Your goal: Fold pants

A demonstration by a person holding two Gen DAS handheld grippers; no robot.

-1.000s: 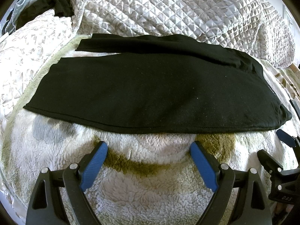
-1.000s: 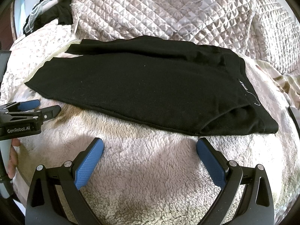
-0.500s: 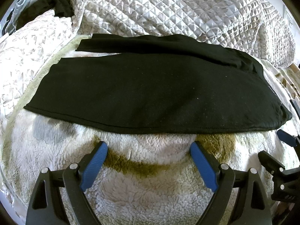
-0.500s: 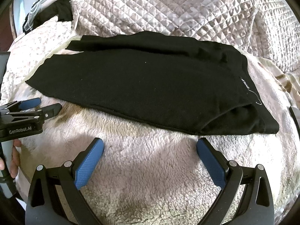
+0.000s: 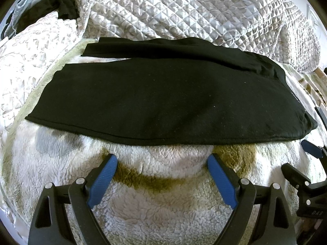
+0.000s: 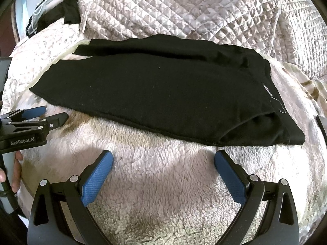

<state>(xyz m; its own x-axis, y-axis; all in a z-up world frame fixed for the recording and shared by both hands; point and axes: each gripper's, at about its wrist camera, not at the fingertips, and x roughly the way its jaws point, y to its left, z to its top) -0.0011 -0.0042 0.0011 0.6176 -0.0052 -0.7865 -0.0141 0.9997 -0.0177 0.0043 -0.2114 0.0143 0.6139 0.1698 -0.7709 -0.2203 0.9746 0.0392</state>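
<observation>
A quilted cover with a diamond pattern fills the upper part of both views. Below it, a white fleece blanket with olive-brown patches covers the lower half of the frame and carries the garment.

The black pants lie flat across the middle of the left wrist view, from the left side to the right edge. One leg lies on top of the other, and the lower leg shows as a narrow strip along the upper edge. In the right wrist view the pants cross the centre of the frame, with the waistband at the right, where a small white label and a loose white thread are visible.

A dark cloth is bunched in the upper left corner, well apart from the pants.

The left claw sits at the bottom centre of its view, spread wide and holding nothing, its blue pads just below the near hem of the pants. The right claw is also spread wide and empty at the bottom centre of its view, near the pants but not touching them.
</observation>
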